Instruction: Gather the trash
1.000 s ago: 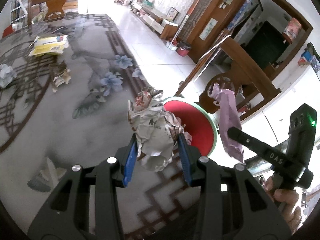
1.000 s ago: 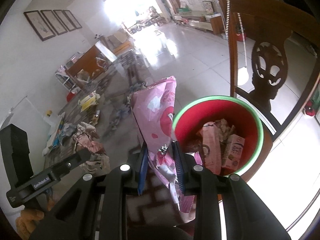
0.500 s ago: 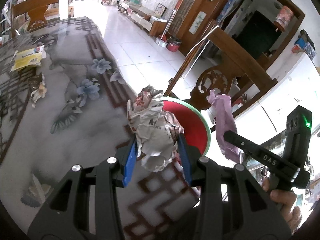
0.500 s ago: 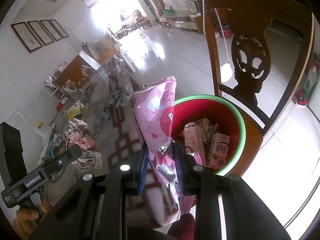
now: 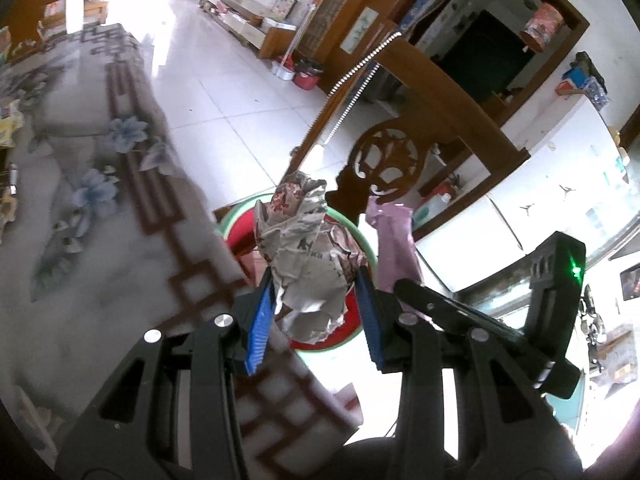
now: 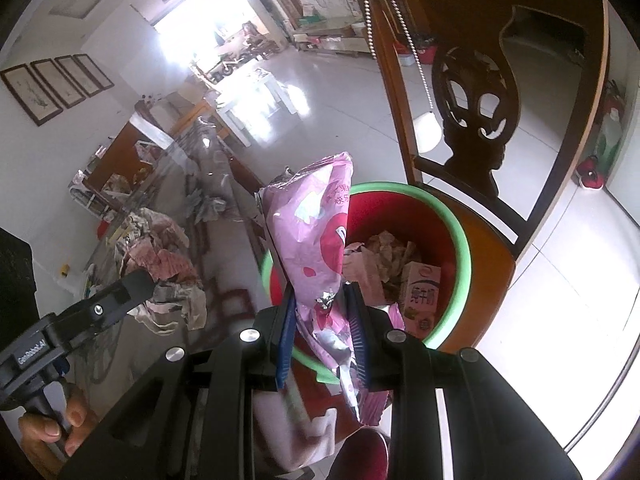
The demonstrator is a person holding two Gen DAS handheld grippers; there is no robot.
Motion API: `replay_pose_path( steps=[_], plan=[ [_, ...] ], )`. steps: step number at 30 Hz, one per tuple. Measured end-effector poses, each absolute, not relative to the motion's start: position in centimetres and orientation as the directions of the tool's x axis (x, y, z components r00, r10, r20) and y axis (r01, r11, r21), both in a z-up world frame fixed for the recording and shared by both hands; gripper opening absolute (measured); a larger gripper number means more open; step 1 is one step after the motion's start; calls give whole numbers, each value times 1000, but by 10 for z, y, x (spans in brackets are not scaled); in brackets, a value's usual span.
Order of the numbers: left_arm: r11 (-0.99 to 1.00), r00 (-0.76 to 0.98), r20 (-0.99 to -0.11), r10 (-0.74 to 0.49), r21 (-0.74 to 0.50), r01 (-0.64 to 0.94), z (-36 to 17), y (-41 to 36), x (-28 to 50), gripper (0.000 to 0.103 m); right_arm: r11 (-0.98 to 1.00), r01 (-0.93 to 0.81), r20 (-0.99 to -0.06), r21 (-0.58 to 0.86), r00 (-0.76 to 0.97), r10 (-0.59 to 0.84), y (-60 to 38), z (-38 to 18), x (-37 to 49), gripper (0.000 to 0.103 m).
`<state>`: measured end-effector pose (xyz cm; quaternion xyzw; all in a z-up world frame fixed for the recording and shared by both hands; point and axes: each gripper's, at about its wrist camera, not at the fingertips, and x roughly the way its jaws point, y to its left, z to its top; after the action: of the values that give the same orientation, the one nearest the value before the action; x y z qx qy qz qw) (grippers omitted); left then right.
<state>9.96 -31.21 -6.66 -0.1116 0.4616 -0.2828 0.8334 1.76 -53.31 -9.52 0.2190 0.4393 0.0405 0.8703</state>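
Crumpled newspaper (image 5: 308,264) sits clamped in my left gripper (image 5: 316,316), its blue jaws pressed against both sides of the wad, which hangs past the tabletop (image 5: 100,240) edge and over the red bin (image 6: 460,240) with the green rim. My right gripper (image 6: 322,332) has its jaws nearly closed, pinching a pink wrapper (image 6: 312,232) that stands upright just above the near rim of that bin. Inside I see a small carton (image 6: 420,296) and crushed paper. The bin rests on a wooden chair (image 6: 492,276) beside the tabletop.
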Motion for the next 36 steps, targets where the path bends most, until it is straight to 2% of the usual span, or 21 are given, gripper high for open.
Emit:
replay_pose_path(
  steps=[10,12,15,17,19,22,25,29,36],
  plan=[
    [812,368,-731,-575,-452,370,-85,-325,109,41,895,150,-761,420,596,257,-542,-108,24,26],
    [807,363,-729,-581,-458,372,-86,-326,111,44,895,151,-762,419,594,257,-543,-110,25,26],
    [803,359,-725,-588,-468,369,-86,-327,110,56,892,159,-763,423,593,257,-544,-111,25,27],
    [798,358,-719,-596,-482,361,-86,-327,109,61,887,170,-764,429,592,256,-545,-112,25,36],
    [797,355,-719,-598,-486,359,-87,-325,109,63,882,179,-768,437,585,261,-546,-114,26,37],
    [799,359,-718,-596,-489,351,-87,-321,107,67,878,192,-774,438,578,260,-547,-115,26,49],
    [799,370,-710,-600,-504,328,-87,-311,106,70,881,187,-777,435,573,262,-544,-113,25,51],
    [816,401,-711,-578,-507,279,-89,-286,101,70,892,139,-760,431,589,275,-531,-96,24,51],
    [863,510,-718,-473,-495,104,-94,-211,92,70,855,-79,-642,513,625,443,-452,-37,36,52]
  ],
)
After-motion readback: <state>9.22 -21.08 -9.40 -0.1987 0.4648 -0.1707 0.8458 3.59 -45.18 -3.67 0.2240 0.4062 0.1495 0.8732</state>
